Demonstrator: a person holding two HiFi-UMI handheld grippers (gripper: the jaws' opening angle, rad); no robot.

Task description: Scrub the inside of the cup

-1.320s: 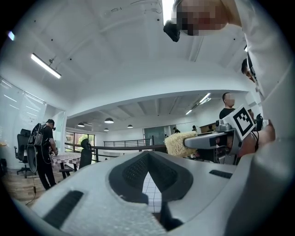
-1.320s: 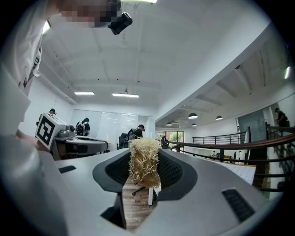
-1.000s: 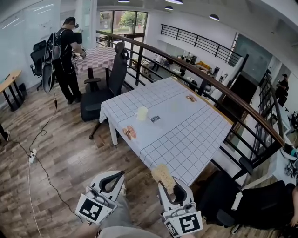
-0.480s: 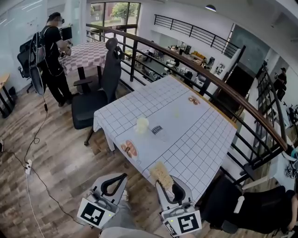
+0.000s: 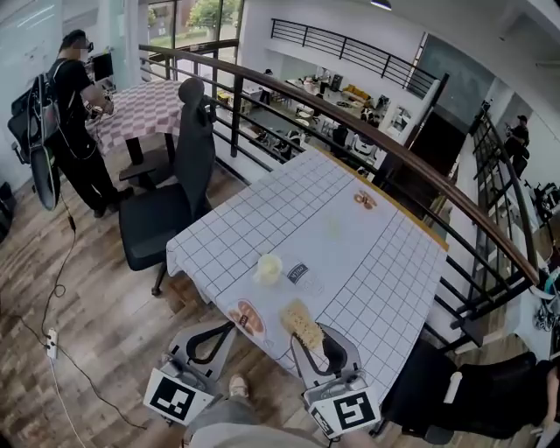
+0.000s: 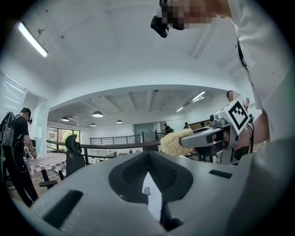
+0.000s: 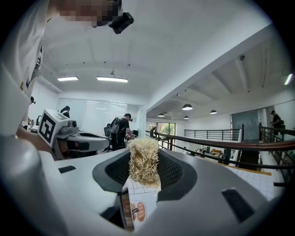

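Right tool (image 7: 144, 180) on scrubber (image 7: 144, 159) (head-view cup (image 5: 269, 268))

Counts: 1 cup (image 5: 269, 267), 1 scrubber (image 5: 302, 322), 1 sachet (image 5: 298, 273), 1 snack pack (image 5: 248, 318) at the table (image 5: 385, 262) near edge, 2 grippers: left gripper (image 5: 229, 328), right gripper (image 5: 313, 343).

Daylight is pouring in through the tall windows (image 5: 210, 13), while round ceiling lamps (image 7: 186, 107) and strip lights (image 7: 112, 79) are adding bright, even light. The white tablecloth (image 5: 385, 262) is glaring slightly, and shadows on the wooden floor (image 5: 105, 297) are falling soft. All 3 views are bending strongly at the edges; both gripper views are darkening to black corners, their nearest foreground blurring.
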